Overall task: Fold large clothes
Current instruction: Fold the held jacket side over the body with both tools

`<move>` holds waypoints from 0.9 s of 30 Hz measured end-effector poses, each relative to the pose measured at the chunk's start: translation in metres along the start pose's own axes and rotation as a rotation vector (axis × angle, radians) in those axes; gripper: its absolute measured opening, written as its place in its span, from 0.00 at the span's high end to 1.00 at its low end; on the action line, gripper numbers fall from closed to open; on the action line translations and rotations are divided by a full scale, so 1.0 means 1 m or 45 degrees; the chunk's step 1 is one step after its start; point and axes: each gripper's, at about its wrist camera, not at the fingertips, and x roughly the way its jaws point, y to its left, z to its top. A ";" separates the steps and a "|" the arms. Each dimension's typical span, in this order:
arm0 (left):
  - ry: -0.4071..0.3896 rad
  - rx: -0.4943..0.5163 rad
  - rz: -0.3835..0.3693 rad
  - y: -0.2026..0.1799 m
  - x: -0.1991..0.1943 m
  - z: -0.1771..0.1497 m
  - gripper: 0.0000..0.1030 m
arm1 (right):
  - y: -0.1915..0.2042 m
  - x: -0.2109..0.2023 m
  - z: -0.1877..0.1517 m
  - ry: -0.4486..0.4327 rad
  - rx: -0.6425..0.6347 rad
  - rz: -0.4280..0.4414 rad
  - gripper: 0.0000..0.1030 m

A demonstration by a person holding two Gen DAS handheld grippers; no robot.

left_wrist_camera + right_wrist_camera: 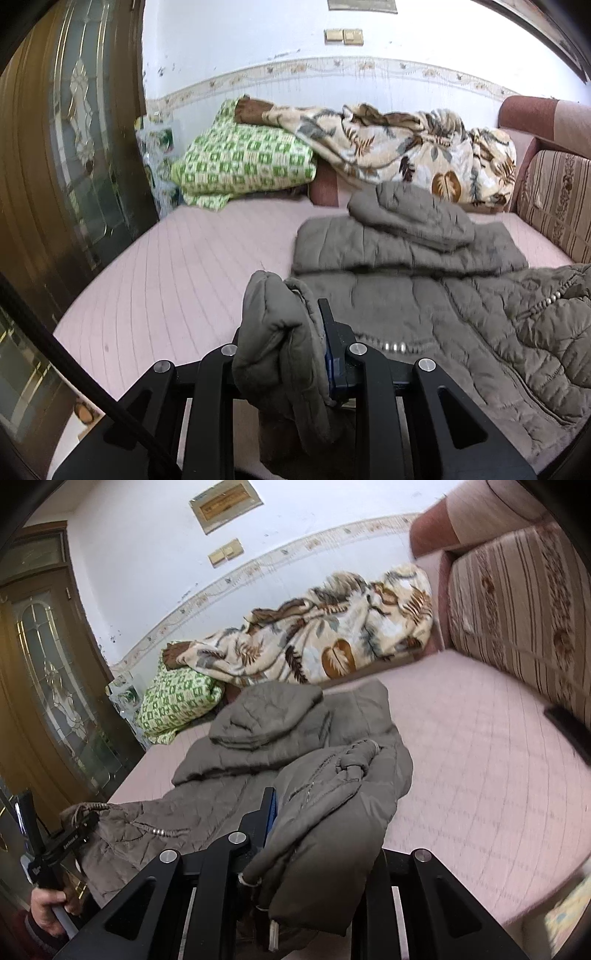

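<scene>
Mid-fold: left gripper (295, 354) and right gripper (295, 834) each clamped on a bunched jacket (424, 302) corner. Next, carry both forward beyond the fingers, toward the hood (410, 214).

Pink quilted sofa seat (177, 266) lying ahead of the claw. White wall (236, 40) standing beyond; wooden glazed door (55, 140) showing at left.

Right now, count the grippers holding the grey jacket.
2. The left gripper pinches a bunched edge of the grey jacket at its near left; the right gripper clamps another bunched fold at its near right.
</scene>
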 end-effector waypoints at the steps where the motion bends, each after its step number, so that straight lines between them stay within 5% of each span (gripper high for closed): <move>1: -0.016 0.002 0.000 -0.001 0.001 0.009 0.78 | 0.002 0.001 0.006 -0.009 -0.016 -0.005 0.80; 15: -0.098 0.010 0.034 0.001 0.043 0.114 0.77 | 0.017 0.030 0.092 -0.099 -0.069 -0.009 0.81; 27: -0.001 -0.055 0.068 -0.007 0.153 0.207 0.75 | 0.010 0.121 0.172 -0.040 -0.006 -0.011 0.81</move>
